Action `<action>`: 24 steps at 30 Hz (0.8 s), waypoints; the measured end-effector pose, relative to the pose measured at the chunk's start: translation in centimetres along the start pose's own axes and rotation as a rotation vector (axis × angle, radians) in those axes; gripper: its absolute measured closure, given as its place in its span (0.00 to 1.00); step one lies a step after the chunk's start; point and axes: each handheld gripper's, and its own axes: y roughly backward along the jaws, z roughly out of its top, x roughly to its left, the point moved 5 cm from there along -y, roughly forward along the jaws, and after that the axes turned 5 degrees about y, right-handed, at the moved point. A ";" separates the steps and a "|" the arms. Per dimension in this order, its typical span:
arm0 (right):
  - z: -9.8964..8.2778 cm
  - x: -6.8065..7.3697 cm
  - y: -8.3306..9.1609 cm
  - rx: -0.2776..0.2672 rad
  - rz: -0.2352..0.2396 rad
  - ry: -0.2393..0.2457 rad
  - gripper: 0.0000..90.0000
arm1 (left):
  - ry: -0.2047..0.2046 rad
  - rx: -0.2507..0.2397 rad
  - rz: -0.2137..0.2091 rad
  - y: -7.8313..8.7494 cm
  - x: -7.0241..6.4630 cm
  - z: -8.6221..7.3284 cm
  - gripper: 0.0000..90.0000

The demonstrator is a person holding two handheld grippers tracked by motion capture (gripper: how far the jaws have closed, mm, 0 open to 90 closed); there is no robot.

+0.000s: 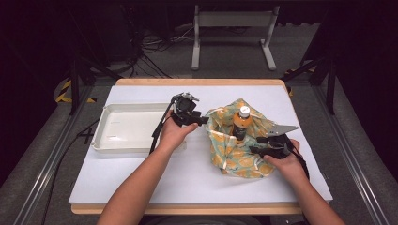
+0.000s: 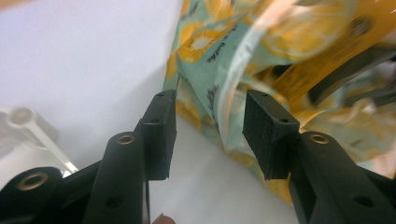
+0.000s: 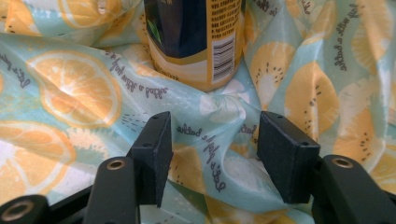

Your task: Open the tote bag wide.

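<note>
- The table [image 1: 141,187] has a white top with a wooden rim showing along its near and far edges.
- A shallow white tray [image 1: 101,140] lies on the left half, its long side parallel to the far edge, well clear of the near edge.
- A lemon-print cloth [image 1: 234,159] lies bunched right of centre, near the right edge, just right of the tray and apart from it.
</note>
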 end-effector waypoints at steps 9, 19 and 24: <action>0.1 0.1 0.0 -0.009 0.006 -0.009 0.51 | -0.115 -0.119 -0.095 2.8 -4.7 0.6 0.63; 0.0 0.0 0.0 -0.015 0.017 -0.022 0.51 | -0.193 -0.082 -0.219 1.1 -7.8 -2.1 0.68; 0.0 0.1 -0.1 -0.016 0.018 -0.021 0.50 | -0.203 -0.039 -0.220 -0.3 -8.0 -3.2 0.72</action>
